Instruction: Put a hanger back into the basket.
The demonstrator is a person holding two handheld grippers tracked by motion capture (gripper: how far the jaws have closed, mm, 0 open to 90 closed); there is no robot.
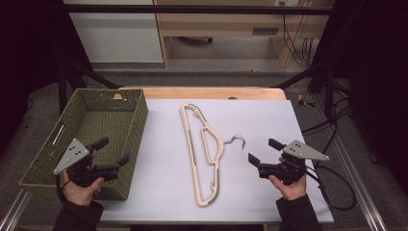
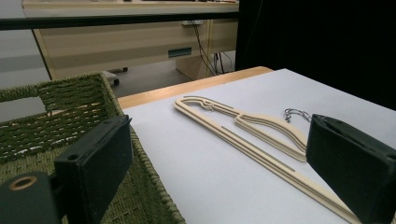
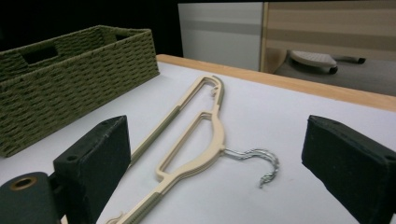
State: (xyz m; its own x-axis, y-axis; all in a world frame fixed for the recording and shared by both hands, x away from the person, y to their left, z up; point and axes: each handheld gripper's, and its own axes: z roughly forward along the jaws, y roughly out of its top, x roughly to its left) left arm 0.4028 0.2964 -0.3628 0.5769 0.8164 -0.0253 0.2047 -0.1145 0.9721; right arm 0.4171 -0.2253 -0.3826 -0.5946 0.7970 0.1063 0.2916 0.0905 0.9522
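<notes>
A beige plastic clothes hanger with a twisted silver metal hook (image 1: pixel 206 153) lay flat on the pale grey table mat (image 1: pixel 269 120), between the two hand-held tools and well apart from both, its hook (image 3: pixel 254 161) pointing toward the person's right. The right gripper (image 1: pixel 262 153) hovered near that hook with its jaws spread wide and nothing between them; the left gripper (image 1: pixel 111 151) hung over the near right corner of the olive-green woven rectangular basket (image 1: pixel 48 149), likewise released and empty. The work in hand seemed to be picking up the hanger, probably to move it toward the basket (the nearest container). To do that well, the right gripper would best have come in low along the mat and closed on the beige neck just beside the hook, where the plastic was thick, rather than on the thin wire, which could twist or slip. The hanger being long, the left gripper might have steadied the far shoulder (image 2: pixel 196 103), keeping it level so it did not swing.
</notes>
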